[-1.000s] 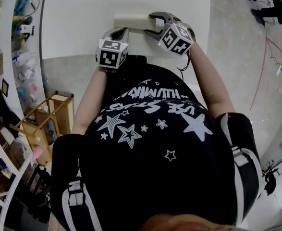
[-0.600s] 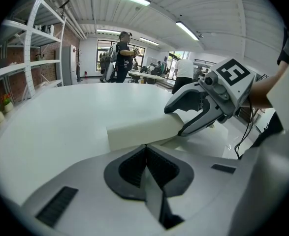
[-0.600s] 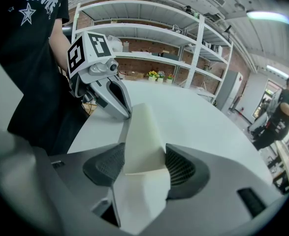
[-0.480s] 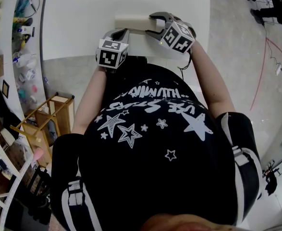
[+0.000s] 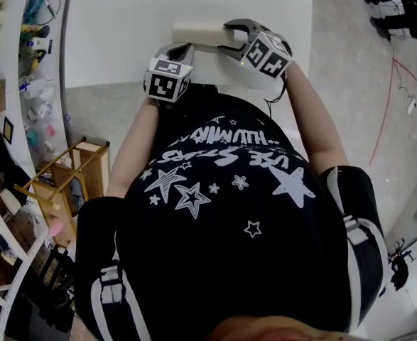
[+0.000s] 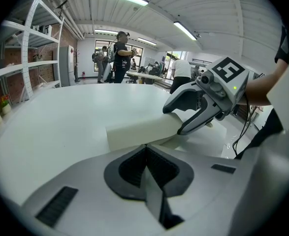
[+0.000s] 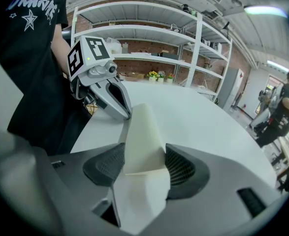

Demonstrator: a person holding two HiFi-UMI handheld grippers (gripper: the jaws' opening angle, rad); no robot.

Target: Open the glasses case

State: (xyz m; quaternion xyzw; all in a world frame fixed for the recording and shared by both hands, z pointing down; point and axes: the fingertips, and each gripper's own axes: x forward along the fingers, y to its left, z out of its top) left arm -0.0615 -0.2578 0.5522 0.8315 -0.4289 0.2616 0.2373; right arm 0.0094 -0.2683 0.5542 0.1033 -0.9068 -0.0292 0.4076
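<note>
left claw (image 6: 145,150) closed beside glasses case (image 6: 134,132) | right claw (image 7: 144,163) grips it, near end hidden

One cream glasses case (image 5: 197,33) on one white desk (image 5: 123,27). Two claws: left claw (image 5: 186,47) at eleven o'clock, right claw (image 5: 226,36) at twelve.

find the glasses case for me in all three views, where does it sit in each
Head view: glasses case top centre on the white table, right end in the right gripper.
Left gripper view: glasses case at centre, just beyond the shut jaws.
Right gripper view: glasses case at centre, clamped between the jaws.
Shared landmark: the white table under it.
</note>
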